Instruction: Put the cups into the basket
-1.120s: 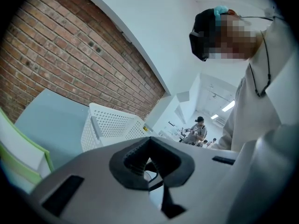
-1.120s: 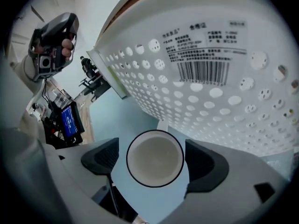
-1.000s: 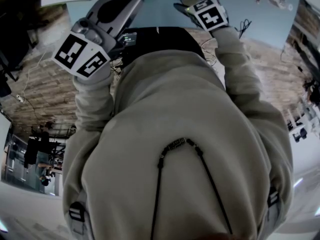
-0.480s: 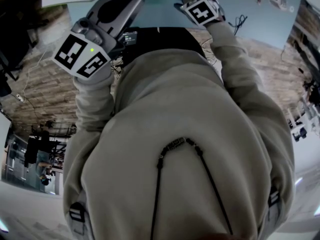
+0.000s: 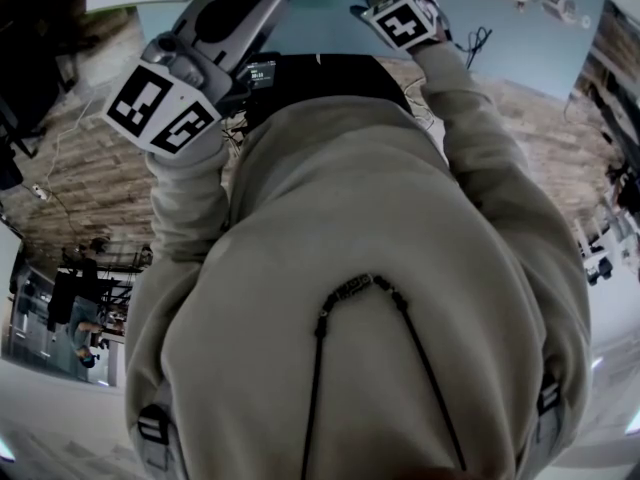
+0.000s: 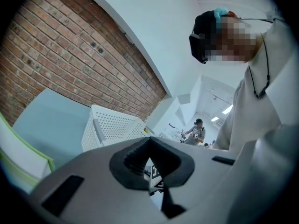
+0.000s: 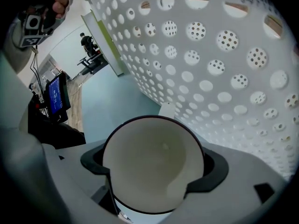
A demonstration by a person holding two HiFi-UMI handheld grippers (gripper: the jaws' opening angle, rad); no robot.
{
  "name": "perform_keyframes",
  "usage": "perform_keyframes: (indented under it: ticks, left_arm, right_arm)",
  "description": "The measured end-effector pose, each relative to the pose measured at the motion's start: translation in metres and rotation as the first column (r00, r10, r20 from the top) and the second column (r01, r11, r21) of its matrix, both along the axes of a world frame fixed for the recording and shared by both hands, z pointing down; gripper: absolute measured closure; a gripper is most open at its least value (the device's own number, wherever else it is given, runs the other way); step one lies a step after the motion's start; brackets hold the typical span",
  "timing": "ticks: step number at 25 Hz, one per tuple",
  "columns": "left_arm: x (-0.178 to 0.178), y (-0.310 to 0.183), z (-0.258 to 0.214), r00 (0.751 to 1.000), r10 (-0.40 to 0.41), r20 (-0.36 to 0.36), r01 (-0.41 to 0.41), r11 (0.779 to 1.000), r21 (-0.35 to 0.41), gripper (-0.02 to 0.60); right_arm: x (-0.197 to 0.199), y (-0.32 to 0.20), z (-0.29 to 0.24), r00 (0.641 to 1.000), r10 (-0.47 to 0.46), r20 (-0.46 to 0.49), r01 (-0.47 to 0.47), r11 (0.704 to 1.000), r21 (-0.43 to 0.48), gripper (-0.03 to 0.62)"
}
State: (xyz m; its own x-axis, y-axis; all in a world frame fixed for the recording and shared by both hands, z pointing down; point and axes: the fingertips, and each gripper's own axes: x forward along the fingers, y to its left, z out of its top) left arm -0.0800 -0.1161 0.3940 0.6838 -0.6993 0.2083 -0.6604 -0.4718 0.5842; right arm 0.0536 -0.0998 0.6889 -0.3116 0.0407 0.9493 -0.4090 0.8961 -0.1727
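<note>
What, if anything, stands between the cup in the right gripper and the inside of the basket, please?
The basket's own perforated wall: it fills the view just beyond the cup held in the right gripper. Nothing else visible intervenes.

head view: from above, facing steeply down person's sweatshirt (image 5: 380,298); surface (image 5: 320,23) only at top edge. left gripper view: low, tilted up toward basket (image 6: 112,127), brick wall (image 6: 70,55), person. right gripper view: close against basket wall, cup (image 7: 153,164) filling foreground. both gripper views share basket, surface.
</note>
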Motion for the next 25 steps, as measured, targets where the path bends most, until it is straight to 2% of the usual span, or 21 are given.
perform_keyframes:
  ticks: [12,20,25]
  left_arm:
    - [-0.001,0.000,-0.017,1.000,-0.014,-0.004,0.014,1.000,0.025,0.583]
    - [0.010,0.004,-0.051,1.000,0.017,-0.007,-0.016,0.996,0.086,0.583]
    - [0.014,0.013,-0.078,0.999,0.047,0.021,-0.049,0.989,0.143,0.583]
  right_arm:
    - [0.004,-0.006,-0.017,0.998,0.056,0.017,-0.056,0.998,-0.011,0.155]
    - [0.009,-0.002,-0.066,0.996,0.065,0.065,-0.068,0.997,0.031,0.155]
    - [0.003,0.011,-0.107,0.988,0.081,0.128,-0.088,0.995,0.049,0.155]
